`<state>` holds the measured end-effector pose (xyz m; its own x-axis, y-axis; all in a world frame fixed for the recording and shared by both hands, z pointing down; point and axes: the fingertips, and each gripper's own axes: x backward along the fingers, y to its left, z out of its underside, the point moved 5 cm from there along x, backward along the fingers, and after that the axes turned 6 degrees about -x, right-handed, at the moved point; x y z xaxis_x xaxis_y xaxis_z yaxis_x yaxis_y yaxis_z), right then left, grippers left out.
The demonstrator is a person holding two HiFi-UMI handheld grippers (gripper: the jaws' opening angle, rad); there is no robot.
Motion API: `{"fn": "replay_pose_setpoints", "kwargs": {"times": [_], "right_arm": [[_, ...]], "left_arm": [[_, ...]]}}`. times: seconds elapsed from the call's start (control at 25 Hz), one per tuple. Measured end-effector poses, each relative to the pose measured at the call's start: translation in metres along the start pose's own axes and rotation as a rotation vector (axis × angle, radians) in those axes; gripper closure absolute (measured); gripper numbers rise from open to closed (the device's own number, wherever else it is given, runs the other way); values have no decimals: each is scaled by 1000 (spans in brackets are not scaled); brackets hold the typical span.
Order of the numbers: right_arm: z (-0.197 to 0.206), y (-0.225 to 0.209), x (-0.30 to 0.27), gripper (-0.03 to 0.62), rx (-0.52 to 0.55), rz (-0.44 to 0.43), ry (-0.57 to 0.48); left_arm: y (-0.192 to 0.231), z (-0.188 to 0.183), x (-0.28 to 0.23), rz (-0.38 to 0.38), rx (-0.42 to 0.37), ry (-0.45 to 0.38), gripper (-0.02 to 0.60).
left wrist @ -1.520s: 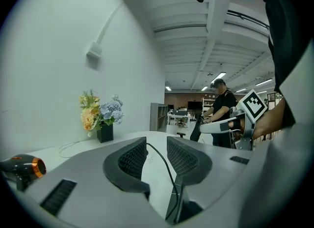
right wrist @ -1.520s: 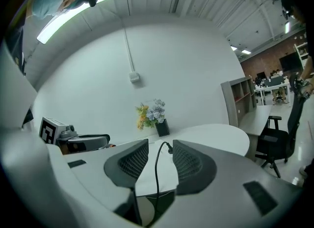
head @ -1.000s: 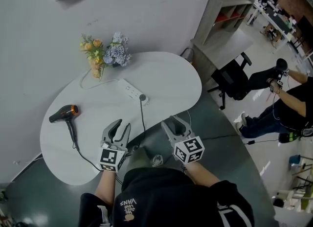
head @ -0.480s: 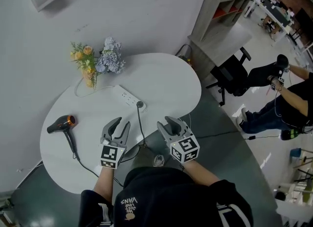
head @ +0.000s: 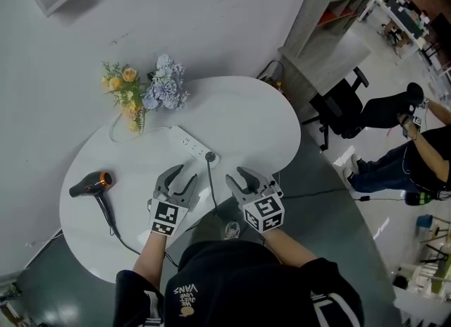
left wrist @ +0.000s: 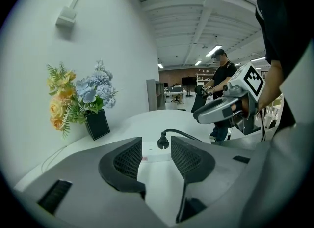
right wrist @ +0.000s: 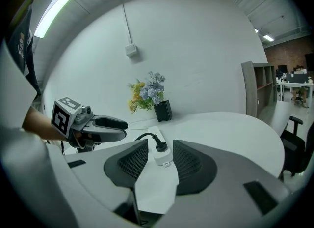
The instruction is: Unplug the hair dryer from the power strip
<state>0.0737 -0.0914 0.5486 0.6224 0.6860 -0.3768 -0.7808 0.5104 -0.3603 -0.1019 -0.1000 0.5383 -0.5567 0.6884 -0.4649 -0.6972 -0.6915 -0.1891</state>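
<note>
A white power strip point(head: 192, 142) lies slantwise on the white table point(head: 254, 118), with the black plug point(head: 210, 156) in its near end. From the plug a black cord point(head: 213, 186) runs to the table's front edge and round to the black and orange hair dryer point(head: 91, 184) at the left. My left gripper point(head: 180, 176) hovers just short of the plug point(left wrist: 163, 141); its jaws are opening with nothing between them. My right gripper point(head: 244, 179) is open and empty, to the right of the cord, and looks at the strip's end point(right wrist: 161, 158) and plug point(right wrist: 159, 146).
A black vase of flowers point(head: 141, 89) stands behind the strip, and the strip's white cable point(head: 120, 134) loops near it. A grey shelf unit point(head: 324, 29), an office chair point(head: 338, 110) and a seated person point(head: 416, 149) are off to the right of the table.
Both grippers have moved forward and down over the table towards the plug end of the strip. The left jaws stand wider apart than before.
</note>
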Motion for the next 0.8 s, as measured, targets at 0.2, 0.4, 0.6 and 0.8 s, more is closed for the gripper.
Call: {"fn": "replay_pose_setpoints", "kwargs": {"times": [0.2, 0.4, 0.6, 0.8], "right_arm": [[3, -3, -25, 452, 2, -2, 31], [4, -8, -45, 451, 8, 4, 52], [4, -13, -61, 451, 26, -4, 74], [7, -11, -77, 452, 97, -28, 99]], "left_arm": [[9, 14, -18, 45, -27, 33, 387], [16, 23, -36, 93, -63, 54, 380], [20, 29, -50, 138, -130, 88, 368], [25, 38, -61, 179, -175, 112, 360]]}}
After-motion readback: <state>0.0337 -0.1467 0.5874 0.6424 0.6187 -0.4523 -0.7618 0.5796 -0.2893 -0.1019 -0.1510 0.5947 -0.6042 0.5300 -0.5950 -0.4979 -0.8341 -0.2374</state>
